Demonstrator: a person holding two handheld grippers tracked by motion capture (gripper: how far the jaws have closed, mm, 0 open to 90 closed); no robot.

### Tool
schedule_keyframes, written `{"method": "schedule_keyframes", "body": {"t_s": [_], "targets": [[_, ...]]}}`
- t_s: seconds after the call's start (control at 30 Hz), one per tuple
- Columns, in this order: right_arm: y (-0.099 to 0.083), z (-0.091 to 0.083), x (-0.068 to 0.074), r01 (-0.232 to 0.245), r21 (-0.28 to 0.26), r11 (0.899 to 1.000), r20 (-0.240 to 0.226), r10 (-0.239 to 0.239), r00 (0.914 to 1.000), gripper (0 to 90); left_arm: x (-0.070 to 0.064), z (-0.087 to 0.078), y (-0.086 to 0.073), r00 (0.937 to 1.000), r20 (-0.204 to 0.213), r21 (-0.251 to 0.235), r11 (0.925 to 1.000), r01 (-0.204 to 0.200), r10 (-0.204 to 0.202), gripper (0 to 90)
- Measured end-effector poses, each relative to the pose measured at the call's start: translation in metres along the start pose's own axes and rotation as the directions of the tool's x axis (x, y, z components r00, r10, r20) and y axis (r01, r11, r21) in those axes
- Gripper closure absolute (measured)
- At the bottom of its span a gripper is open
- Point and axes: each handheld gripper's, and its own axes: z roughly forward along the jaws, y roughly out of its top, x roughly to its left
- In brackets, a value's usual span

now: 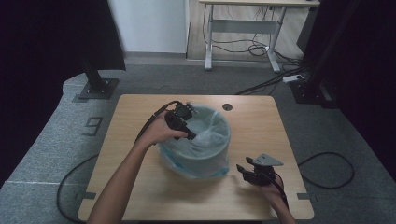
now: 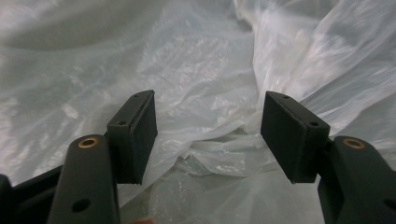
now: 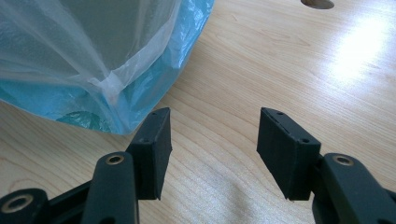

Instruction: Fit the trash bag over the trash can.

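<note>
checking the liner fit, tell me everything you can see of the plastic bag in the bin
The plastic bag is thin, clear and crinkled. It lines a round blue bin at the middle of the wooden table, folded over the rim and draped down the outside. The open left gripper reaches into its wrinkled inside; the open right gripper waits beside it.

The left gripper (image 2: pixel 208 135) holds its jaws wide apart just over a crumpled clear plastic bag (image 2: pixel 205 70) (a bunched fold lies between them), the bag's film rising behind.
</note>
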Motion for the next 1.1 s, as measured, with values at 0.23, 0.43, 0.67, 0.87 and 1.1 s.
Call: {"method": "schedule_keyframes", "body": {"t_s": [0.23,0.43,0.67,0.87,1.1], "targets": [[0.000,-0.003,-0.002,-0.007,-0.008,1.000,0.007,0.007,1.0000,43.7,-0.008,-0.028,-0.013,1.0000,0.001,-0.157,0.9876,0.007,-0.007,32.6],[0.000,-0.003,-0.003,-0.012,-0.009,1.000,0.012,0.012,0.9999,43.7,-0.006,-0.045,-0.029,0.9988,0.019,-0.267,0.9625,0.048,-0.045,30.6],[-0.001,-0.003,-0.002,-0.010,-0.003,1.000,0.010,0.010,0.9999,43.7,-0.008,-0.052,-0.047,0.9978,0.007,-0.325,0.9436,0.065,-0.066,30.3],[-0.002,-0.003,-0.003,-0.010,-0.001,1.000,0.012,0.010,0.9999,43.6,-0.016,-0.054,-0.063,0.9980,-0.019,-0.335,0.9410,0.050,-0.060,30.2],[-0.003,-0.004,-0.001,-0.007,-0.002,1.000,0.008,0.007,0.9999,43.5,-0.027,-0.059,-0.084,0.9969,-0.064,-0.344,0.9389,0.022,-0.046,30.2]]}}
